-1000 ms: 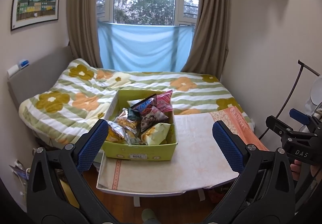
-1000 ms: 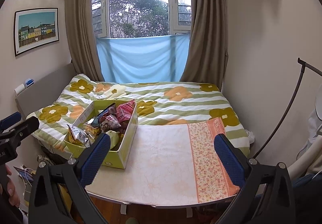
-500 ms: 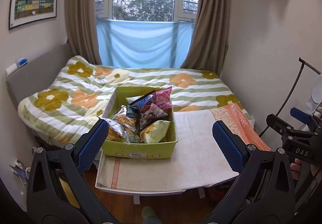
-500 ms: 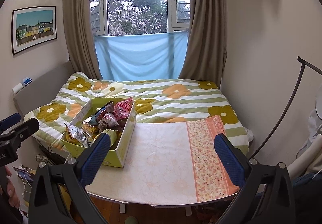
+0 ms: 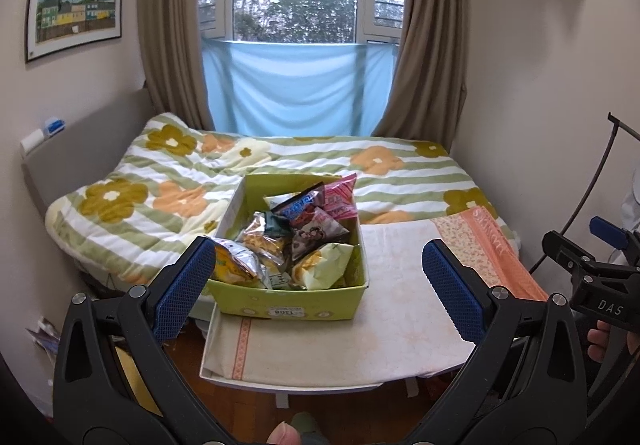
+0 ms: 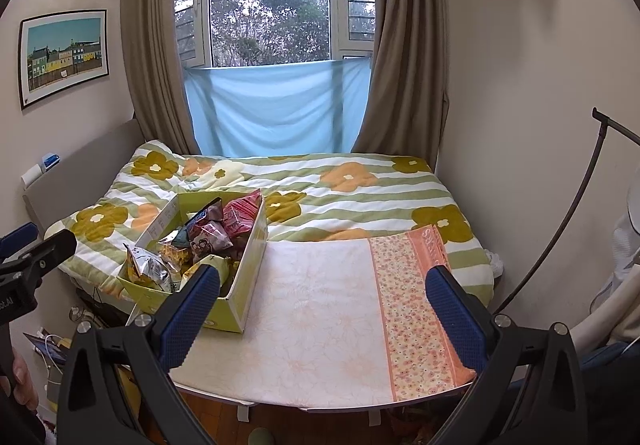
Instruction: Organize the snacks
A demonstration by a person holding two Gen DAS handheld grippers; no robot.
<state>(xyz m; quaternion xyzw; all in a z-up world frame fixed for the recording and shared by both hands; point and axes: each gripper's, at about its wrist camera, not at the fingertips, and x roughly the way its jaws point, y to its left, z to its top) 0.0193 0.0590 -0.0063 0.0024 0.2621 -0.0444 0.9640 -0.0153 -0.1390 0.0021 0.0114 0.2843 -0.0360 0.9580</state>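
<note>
Green box [image 5: 292,305] full of snack bags [image 5: 296,241] sits on the table [image 5: 400,325], at its left end, back edge next to the bed [image 5: 400,173]. Bags piled loose inside: pink bag [image 5: 340,199] at the far side of the box, brown cartoon bag [image 5: 316,231] mid box, pale yellow bag [image 5: 324,267] at the near right corner, silver-yellow chip bag [image 5: 234,265] at the near left corner. White label on the box's near wall. Rest of the table, right of the box, covered by a pale cloth [image 6: 320,305] with an orange floral strip [image 6: 416,309] at the far right end.

Left gripper [image 5: 320,293] wide apart, holding nothing, held back from the box on the near side, roughly facing it. Right gripper [image 6: 320,309] also spread wide, holding nothing, near side of the table, right of the box, facing the bare cloth. Each gripper shows at the edge of the other's view.

Beyond the box: bed with flower quilt, then blue cloth [image 5: 296,93] under the window, brown curtains either side. Framed picture [image 5: 74,7] on the wall left of the box
</note>
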